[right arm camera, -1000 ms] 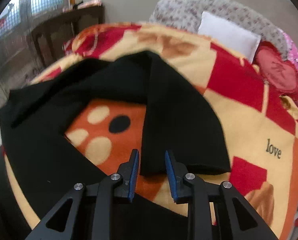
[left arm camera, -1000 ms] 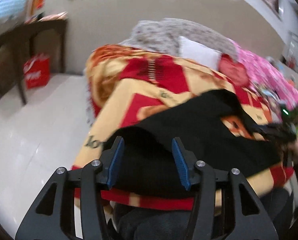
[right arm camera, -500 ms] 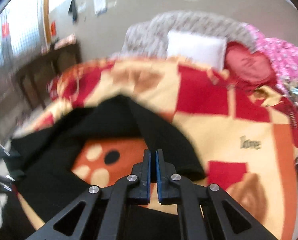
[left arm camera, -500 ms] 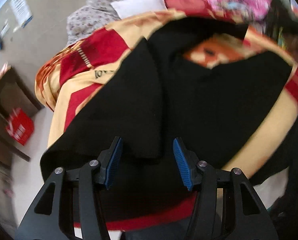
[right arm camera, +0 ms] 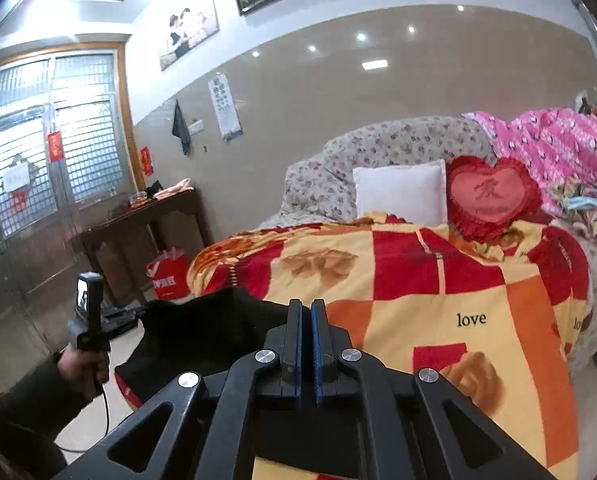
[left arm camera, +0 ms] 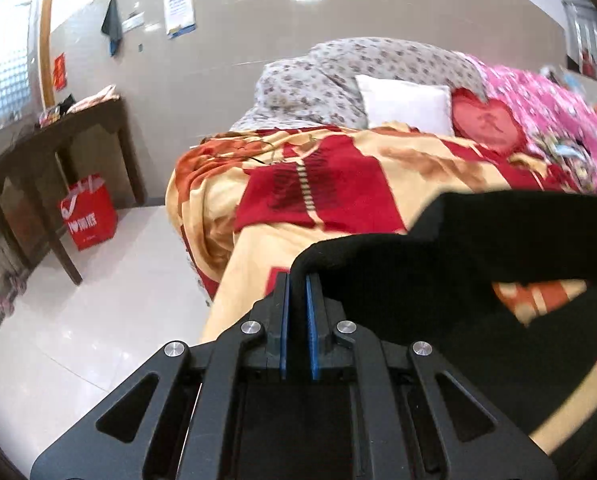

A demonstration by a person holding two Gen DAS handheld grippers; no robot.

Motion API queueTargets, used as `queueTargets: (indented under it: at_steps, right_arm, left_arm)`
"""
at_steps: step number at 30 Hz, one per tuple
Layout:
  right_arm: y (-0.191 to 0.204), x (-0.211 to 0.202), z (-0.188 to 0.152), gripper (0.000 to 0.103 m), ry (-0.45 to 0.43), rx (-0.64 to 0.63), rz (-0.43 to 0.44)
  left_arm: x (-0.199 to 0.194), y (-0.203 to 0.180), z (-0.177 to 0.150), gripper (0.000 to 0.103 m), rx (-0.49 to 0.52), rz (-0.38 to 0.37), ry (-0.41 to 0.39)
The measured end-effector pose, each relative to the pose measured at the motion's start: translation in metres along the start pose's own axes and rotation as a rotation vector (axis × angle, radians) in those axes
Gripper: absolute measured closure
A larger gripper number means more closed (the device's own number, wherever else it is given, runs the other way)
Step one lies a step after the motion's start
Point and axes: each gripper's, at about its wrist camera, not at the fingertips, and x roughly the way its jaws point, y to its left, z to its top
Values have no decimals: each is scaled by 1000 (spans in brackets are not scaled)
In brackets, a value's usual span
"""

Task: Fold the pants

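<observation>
Left wrist view: a blanket (left arm camera: 350,184) is covering the bed; the left gripper (left arm camera: 297,280) has just been closing and is pinching the black pants (left arm camera: 478,248) edge, cloth stretching toward 3 o'clock; a thin bite risks slipping. Right wrist view: the right gripper (right arm camera: 306,308) is clamping the pants (right arm camera: 202,324), hanging toward 9 o'clock; uneven pulling could skew the fold.

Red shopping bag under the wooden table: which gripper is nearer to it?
Left. The left gripper is at the bed's edge towards the red shopping bag; the right gripper is further along.
</observation>
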Motion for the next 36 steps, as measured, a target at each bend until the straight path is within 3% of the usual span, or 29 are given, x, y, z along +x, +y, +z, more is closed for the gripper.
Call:
queueTargets:
  at_steps: [3, 5, 8, 10, 12, 13, 16, 19, 22, 25, 27, 31, 33, 36]
  right_arm:
    - [-25, 23, 0, 99, 18, 61, -44]
    - [-50, 49, 4, 99, 40, 131, -71]
    - [-86, 99, 9, 99, 42, 127, -169]
    - [-96, 130, 8, 99, 55, 35, -278]
    - [-104, 161, 4, 99, 158, -43, -438]
    - [-106, 164, 2, 99, 173, -59, -467]
    - [-111, 149, -7, 99, 160, 0, -459]
    - [-106, 151, -26, 99, 273, 33, -346]
    - [-100, 181, -52, 99, 439, 7, -282]
    - [-116, 210, -75, 99, 527, 51, -315]
    - [-129, 208, -76, 99, 471, 81, -338]
    - [-145, 198, -73, 99, 474, 118, -436]
    - [-145, 195, -71, 98, 475, 123, -432]
    - [-133, 199, -70, 94, 493, 79, -452]
  left_arm:
    - [34, 8, 18, 96, -27, 24, 29]
    - [67, 18, 25, 97, -85, 59, 76]
    - [106, 28, 27, 96, -165, 99, 168]
    - [118, 31, 26, 96, -188, 145, 209]
    - [108, 30, 24, 96, -203, 131, 185]
    - [101, 28, 23, 94, -205, 121, 174]
    - [71, 17, 19, 84, -178, 46, 146]
    - [55, -5, 8, 62, -125, -67, 150]
    - [63, -24, -8, 62, -99, -155, 211]
    - [79, -28, -16, 62, -110, -142, 255]
    - [91, -20, -21, 62, -174, -157, 300]
    - [92, -8, -25, 61, -247, -220, 262]
    - [90, -8, -26, 55, -251, -241, 259]
    - [90, -13, -25, 38, -233, -276, 259]
